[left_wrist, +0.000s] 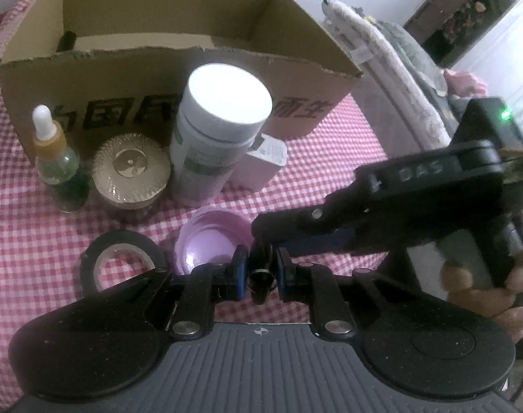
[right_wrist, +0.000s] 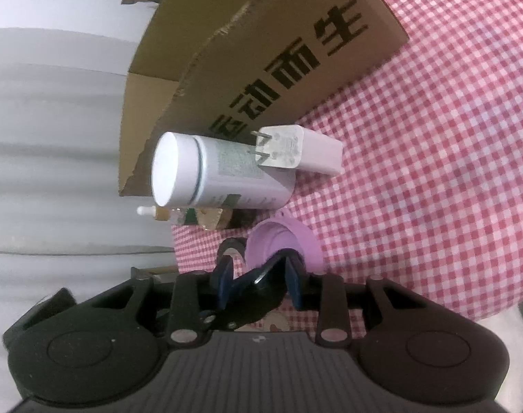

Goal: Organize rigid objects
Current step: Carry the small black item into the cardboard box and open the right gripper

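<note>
Left wrist view: red-checked tablecloth (left_wrist: 330, 158), bedding (left_wrist: 392, 69) beyond.

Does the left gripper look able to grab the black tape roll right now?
Probably not yet: the left gripper is shut on a small black item, though the tape roll lies uncovered on the cloth just beside it.

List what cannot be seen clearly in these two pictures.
- Inside of the cardboard box: left wrist view, front wall hides the floor; one dark thing peeks out, unidentifiable.
- Small black object between the left gripper fingers: too dark to name.
- Dropper bottle and gold jar: right wrist view, white bottle covers them.
</note>
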Demonstrator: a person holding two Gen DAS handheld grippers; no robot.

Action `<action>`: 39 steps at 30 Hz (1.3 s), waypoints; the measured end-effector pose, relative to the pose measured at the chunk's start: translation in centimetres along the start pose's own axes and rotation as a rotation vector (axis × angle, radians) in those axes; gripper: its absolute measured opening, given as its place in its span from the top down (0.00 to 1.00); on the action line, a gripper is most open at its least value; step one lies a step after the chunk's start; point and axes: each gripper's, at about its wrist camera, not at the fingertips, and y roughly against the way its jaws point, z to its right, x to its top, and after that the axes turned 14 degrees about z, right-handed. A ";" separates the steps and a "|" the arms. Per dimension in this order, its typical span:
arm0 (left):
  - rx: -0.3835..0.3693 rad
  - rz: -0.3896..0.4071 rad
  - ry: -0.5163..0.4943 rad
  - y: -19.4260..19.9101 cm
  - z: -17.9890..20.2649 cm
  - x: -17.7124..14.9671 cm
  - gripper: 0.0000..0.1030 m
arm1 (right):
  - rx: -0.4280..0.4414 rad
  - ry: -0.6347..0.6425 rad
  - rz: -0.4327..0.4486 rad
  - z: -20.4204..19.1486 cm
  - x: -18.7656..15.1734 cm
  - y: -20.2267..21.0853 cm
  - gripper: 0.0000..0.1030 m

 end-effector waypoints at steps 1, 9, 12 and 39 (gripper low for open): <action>0.000 0.007 0.005 0.2 0.0 0.0 0.85 | 0.000 -0.007 -0.005 0.3 -0.1 -0.1 0.64; -0.007 0.078 0.008 2.6 0.3 0.3 0.85 | 0.045 -0.062 0.018 1.0 -0.7 0.7 0.63; -0.016 0.121 0.005 4.5 0.7 0.7 0.85 | 0.081 -0.050 0.044 0.1 -1.1 2.0 0.63; 0.152 0.150 0.015 1.2 -5.9 17.3 0.85 | 0.148 0.099 0.006 -13.5 14.1 -7.6 0.65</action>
